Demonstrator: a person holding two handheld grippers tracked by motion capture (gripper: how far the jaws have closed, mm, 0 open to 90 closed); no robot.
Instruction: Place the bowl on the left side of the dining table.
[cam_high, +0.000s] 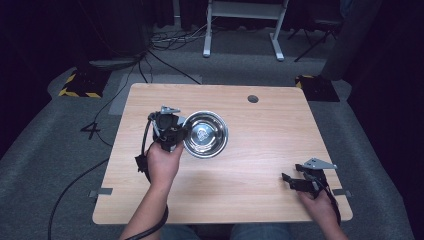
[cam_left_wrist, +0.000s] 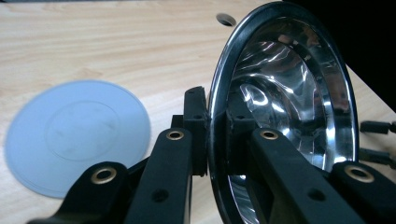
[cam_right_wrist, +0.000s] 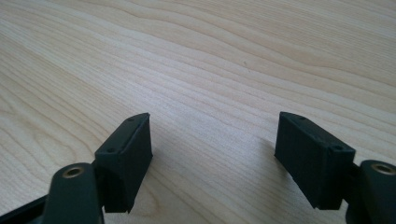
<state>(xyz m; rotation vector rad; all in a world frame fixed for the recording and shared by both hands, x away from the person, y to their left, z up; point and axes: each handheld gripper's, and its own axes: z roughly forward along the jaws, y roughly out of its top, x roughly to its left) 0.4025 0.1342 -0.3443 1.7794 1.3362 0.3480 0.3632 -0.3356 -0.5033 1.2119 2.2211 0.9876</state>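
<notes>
While clenched on the steel bowl's (cam_high: 205, 134) rim, left gripper (cam_high: 176, 131) at nine o'clock, right gripper (cam_high: 298, 180) released, table (cam_high: 270, 135) bare beneath.

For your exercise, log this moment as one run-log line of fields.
left gripper: fingers shut on steel bowl rim | bowl: tilted | right gripper: open, nothing between fingers, near table edge
</notes>
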